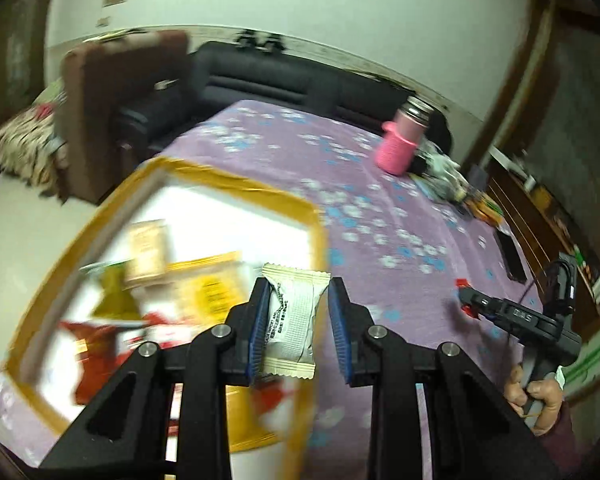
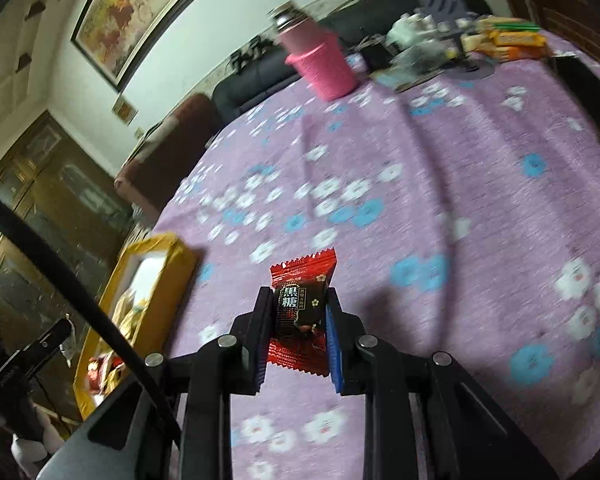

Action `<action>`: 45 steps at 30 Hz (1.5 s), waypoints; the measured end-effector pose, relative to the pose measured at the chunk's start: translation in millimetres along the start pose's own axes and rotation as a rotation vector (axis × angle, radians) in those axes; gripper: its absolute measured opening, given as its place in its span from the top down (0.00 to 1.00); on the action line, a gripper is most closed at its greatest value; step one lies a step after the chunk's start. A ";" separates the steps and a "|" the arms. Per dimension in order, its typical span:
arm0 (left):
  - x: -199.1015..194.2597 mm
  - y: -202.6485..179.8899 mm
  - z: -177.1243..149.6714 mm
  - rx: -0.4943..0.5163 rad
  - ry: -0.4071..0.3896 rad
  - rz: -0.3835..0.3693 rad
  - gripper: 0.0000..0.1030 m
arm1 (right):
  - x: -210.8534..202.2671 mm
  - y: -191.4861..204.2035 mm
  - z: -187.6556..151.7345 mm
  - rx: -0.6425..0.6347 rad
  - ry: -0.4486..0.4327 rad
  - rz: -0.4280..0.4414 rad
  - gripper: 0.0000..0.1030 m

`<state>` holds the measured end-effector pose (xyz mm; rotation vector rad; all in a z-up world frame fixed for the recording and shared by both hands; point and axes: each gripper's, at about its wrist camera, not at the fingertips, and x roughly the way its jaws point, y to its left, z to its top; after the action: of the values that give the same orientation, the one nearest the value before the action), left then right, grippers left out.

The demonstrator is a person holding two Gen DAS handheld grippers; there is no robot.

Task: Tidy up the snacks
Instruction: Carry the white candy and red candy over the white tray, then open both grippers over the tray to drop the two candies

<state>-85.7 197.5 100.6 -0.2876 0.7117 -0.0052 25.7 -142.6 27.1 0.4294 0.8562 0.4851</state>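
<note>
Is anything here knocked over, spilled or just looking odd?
Nothing looks spilled or broken. The left gripper has a white snack packet between its fingers above the yellow-rimmed box, the right gripper a red candy packet. The pink bottle only seems tilted, probably from the fisheye lens.

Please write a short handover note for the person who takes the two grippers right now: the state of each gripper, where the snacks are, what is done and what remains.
Left gripper: shut on a white snack packet, held above the right edge of the yellow-rimmed box.
Right gripper: shut on a red brown-sugar candy, above the purple flowered cloth, with the box to its left.
Done: several yellow and red packets already lie in the box.
Left: probably drop both held snacks into the box. More packets lie at the far table edge beside the pink bottle; whether they belong to the job is unclear.
</note>
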 end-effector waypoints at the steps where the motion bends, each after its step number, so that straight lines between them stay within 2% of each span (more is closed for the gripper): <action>1: -5.4 14.3 -1.6 -0.025 -0.009 0.010 0.69 | 1.6 12.2 -3.8 -0.020 0.014 0.002 0.78; 3: -14.0 39.3 -5.8 -0.069 -0.023 0.026 0.69 | 3.1 34.0 -11.0 -0.057 0.028 0.007 0.78; 8: -20.5 82.0 -20.6 -0.139 -0.042 0.054 0.69 | 15.6 117.7 -26.3 -0.201 0.086 0.058 0.78; 13: -22.2 111.5 -31.5 -0.194 -0.044 0.063 0.69 | 48.0 186.5 -39.3 -0.318 0.162 0.065 0.78; 18: -21.0 133.0 -35.0 -0.225 -0.044 0.087 0.69 | 85.0 231.2 -47.1 -0.404 0.199 0.029 0.78; 22: -14.7 135.6 -37.2 -0.223 -0.046 0.109 0.69 | 125.1 256.3 -48.9 -0.446 0.255 -0.009 0.78; 25: -13.1 136.4 -38.0 -0.221 -0.044 0.103 0.63 | 147.0 266.4 -50.8 -0.463 0.278 -0.047 0.78; 27: -14.9 137.6 -38.9 -0.221 -0.046 0.112 0.53 | 158.7 267.7 -48.3 -0.448 0.285 -0.062 0.76; 28: -16.0 136.0 -38.7 -0.213 -0.046 0.123 0.44 | 162.3 268.8 -47.5 -0.438 0.287 -0.059 0.75; 30: -18.6 131.9 -38.8 -0.199 -0.047 0.155 0.32 | 164.6 270.2 -45.6 -0.415 0.290 -0.045 0.69; 32: -23.5 126.2 -38.2 -0.175 -0.067 0.187 0.28 | 157.3 269.5 -42.9 -0.388 0.270 -0.015 0.59; 34: -27.7 120.1 -37.2 -0.156 -0.078 0.222 0.20 | 143.3 270.6 -42.9 -0.388 0.238 -0.004 0.57; 36: -34.0 111.5 -35.9 -0.131 -0.097 0.274 0.16 | 126.1 270.1 -45.2 -0.384 0.208 0.015 0.53; 41: -45.8 86.3 -36.5 -0.033 -0.136 0.400 0.14 | 76.8 253.5 -58.2 -0.375 0.122 0.049 0.39; 45: -57.5 60.4 -39.9 0.026 -0.165 0.432 0.13 | 45.5 232.9 -78.1 -0.395 0.065 0.014 0.38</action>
<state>-160.6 251.1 93.0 -0.1034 0.5972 0.4154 -64.5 84.3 79.6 0.0576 0.7967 0.6678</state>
